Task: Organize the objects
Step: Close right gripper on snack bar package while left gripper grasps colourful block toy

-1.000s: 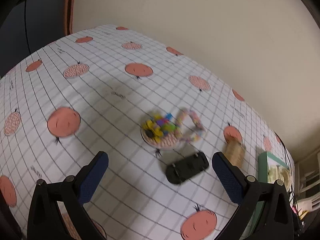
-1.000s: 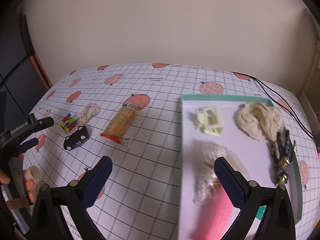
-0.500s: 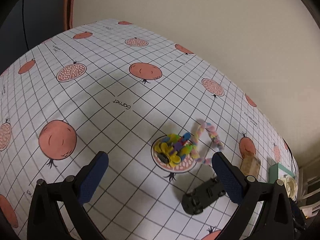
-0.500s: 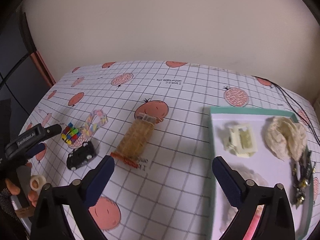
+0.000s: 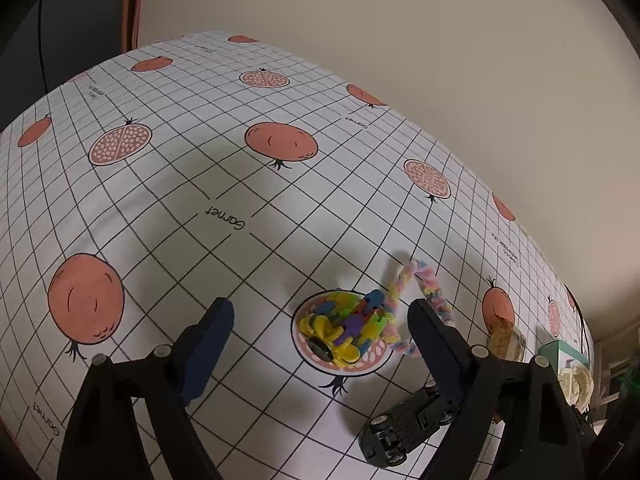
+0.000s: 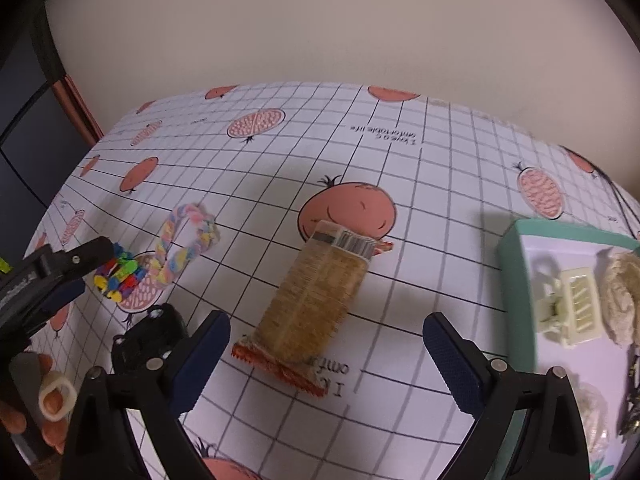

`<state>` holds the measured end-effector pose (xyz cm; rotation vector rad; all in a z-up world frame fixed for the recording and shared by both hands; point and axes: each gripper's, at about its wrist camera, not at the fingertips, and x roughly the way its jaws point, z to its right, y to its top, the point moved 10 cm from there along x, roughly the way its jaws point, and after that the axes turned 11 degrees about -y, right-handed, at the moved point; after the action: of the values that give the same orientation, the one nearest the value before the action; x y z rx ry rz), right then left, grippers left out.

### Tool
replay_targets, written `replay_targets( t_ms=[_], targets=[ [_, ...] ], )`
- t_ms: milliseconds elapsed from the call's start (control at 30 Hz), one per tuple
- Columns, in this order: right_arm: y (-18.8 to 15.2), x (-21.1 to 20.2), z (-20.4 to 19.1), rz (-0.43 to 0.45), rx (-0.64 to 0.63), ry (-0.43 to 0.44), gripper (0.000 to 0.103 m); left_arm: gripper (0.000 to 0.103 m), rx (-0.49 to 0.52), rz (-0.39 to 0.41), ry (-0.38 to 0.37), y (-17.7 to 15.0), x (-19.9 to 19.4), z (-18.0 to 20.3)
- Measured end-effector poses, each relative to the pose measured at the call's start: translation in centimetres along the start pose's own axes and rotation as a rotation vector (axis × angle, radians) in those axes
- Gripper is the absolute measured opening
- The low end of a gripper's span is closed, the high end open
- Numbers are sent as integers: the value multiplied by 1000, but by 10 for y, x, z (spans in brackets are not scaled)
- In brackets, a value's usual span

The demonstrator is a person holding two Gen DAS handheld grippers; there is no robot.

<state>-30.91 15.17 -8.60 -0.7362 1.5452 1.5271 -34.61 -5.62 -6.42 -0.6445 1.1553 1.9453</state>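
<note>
Right hand-held gripper (image 6: 326, 356) hangs released over the cracker pack (image 6: 316, 304), flat on the bench (image 6: 420, 200). Looks light, crinkly, brittle: pinch mid-body, gently. Left hand-held gripper (image 5: 320, 334) spread, empty.

1. The worktop (image 6: 400, 160) is covered by a white grid-pattern cloth printed with pomegranates, and its far edge meets a beige wall.
2. Near the left edge lie a colourful toy cluster (image 5: 344, 328), a pastel braided loop (image 6: 188, 240) touching it, and a black toy car (image 5: 408, 424) just beside them.
3. Mid-worktop lies a wrapped biscuit packet (image 6: 316, 300).
4. A teal-rimmed tray (image 6: 516, 280) sits toward the right edge.
</note>
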Motion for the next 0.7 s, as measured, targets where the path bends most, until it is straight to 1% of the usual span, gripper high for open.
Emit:
replay_targets(
  t_ms=[33, 100, 167, 233, 300, 333, 400, 433, 500, 600, 700],
  targets=[
    [0, 3, -2, -3, -1, -1, 98, 88, 3, -5, -3, -1, 1, 1],
    [1, 7, -3, -4, 0, -10, 96, 83, 9, -12, -4, -2, 3, 3],
    [3, 11, -3, -10, 7, -11, 93, 80, 8, -18, -4, -4, 5, 4],
    [3, 14, -4, -17, 11, -13, 90, 75, 3, -21, -3, -5, 6, 3],
    [4, 15, -4, -16, 7, -17, 83, 69, 5, -25, -2, -5, 8, 3],
    [4, 15, -3, -17, 9, -18, 81, 67, 8, -28, 0, -6, 8, 3],
    [5, 14, -1, -16, 13, -20, 74, 57, 7, -32, 5, -7, 9, 2],
    [5, 14, 0, -16, 14, -24, 72, 55, 4, -35, 1, -8, 9, 2],
    [6, 14, 2, -15, 13, -31, 51, 45, 5, -44, -2, -10, 11, 3],
    [5, 12, 5, -25, 21, -36, 40, 45, 24, -42, 11, -10, 11, 4],
    [2, 11, 7, -29, 14, -34, 39, 45, 22, -42, 17, -10, 10, 4]
  ],
)
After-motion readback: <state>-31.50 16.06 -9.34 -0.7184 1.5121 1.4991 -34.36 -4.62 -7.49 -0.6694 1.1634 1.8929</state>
